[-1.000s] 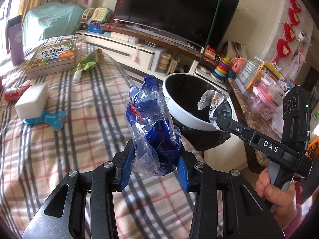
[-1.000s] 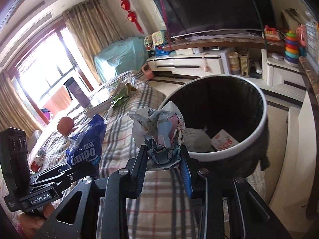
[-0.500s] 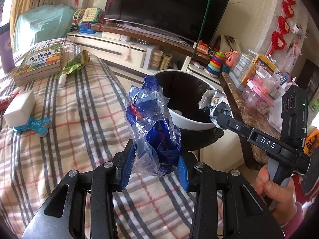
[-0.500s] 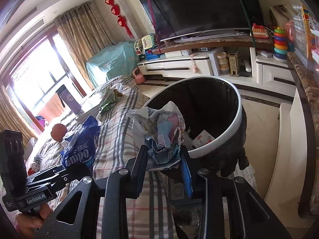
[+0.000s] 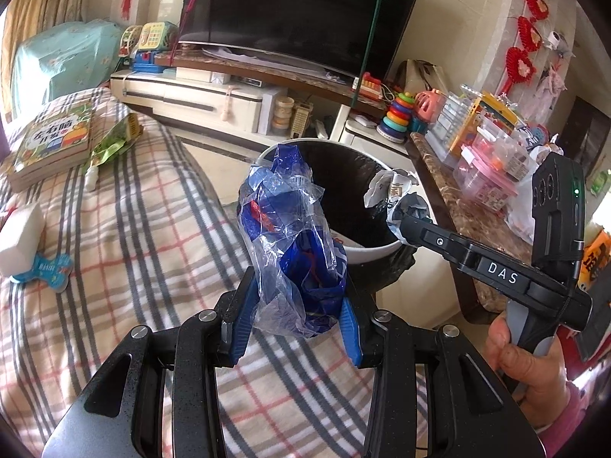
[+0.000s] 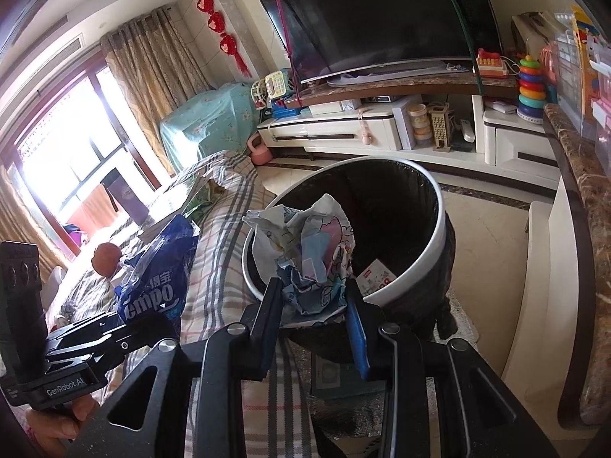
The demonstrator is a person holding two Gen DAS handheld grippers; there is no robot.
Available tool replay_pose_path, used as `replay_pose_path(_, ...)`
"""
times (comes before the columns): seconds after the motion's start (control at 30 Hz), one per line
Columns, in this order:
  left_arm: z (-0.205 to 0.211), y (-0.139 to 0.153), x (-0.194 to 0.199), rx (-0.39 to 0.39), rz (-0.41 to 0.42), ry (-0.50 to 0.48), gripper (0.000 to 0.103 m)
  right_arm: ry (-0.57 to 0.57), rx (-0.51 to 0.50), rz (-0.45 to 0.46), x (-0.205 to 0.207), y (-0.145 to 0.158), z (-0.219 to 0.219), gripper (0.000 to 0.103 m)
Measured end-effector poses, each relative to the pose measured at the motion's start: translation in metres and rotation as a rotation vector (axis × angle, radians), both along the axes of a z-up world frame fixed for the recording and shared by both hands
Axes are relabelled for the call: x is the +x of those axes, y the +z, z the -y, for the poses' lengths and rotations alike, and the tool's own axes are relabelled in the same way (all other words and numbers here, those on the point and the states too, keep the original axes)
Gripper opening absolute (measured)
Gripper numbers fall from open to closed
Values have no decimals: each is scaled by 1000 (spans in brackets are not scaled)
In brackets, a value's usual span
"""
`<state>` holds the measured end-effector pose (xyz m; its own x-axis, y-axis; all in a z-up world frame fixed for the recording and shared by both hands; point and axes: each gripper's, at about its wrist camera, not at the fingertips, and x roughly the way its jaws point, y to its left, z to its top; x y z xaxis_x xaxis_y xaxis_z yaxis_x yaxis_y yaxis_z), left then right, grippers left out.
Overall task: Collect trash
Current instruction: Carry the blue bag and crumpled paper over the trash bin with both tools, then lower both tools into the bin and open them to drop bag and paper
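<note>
My left gripper [image 5: 296, 297] is shut on a crumpled blue and clear plastic wrapper [image 5: 290, 244], held above the plaid bed cover just short of the trash bin [image 5: 366, 253]. My right gripper [image 6: 315, 297] is shut on a crumpled wad of printed paper [image 6: 305, 252], hanging at the near rim of the white-rimmed, black-lined trash bin [image 6: 416, 274]. In the left wrist view the right gripper [image 5: 397, 217] with its paper wad [image 5: 389, 191] reaches over the bin's right rim. The right wrist view has the left gripper [image 6: 149, 313] and blue wrapper [image 6: 160, 271] at lower left.
The plaid bed [image 5: 114, 229] carries a book [image 5: 53, 141], a green packet [image 5: 114, 143], a white block [image 5: 19, 236] and a blue bone-shaped card [image 5: 44, 269]. A TV cabinet [image 6: 343, 133] stands behind the bin. A marble-topped counter [image 6: 584, 229] with toy boxes runs along the right.
Both grippers have carried their trash closer to the bin. The bin's opening looms larger in both views and the paper wad now overlaps its near rim.
</note>
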<state>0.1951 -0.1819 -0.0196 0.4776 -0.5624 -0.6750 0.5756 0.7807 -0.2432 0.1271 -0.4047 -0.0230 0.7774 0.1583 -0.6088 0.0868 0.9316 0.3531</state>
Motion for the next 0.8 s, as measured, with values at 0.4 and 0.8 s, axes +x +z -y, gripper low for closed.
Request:
replay_pose_path(0.4, 23, 2, 17, 8, -20, -39, 37, -11, -23, -12, 11, 2, 14, 32)
replay_pose_path(0.8, 49, 4, 37, 42, -17, -67, 37, -1, -46, -36, 30, 2, 24, 32)
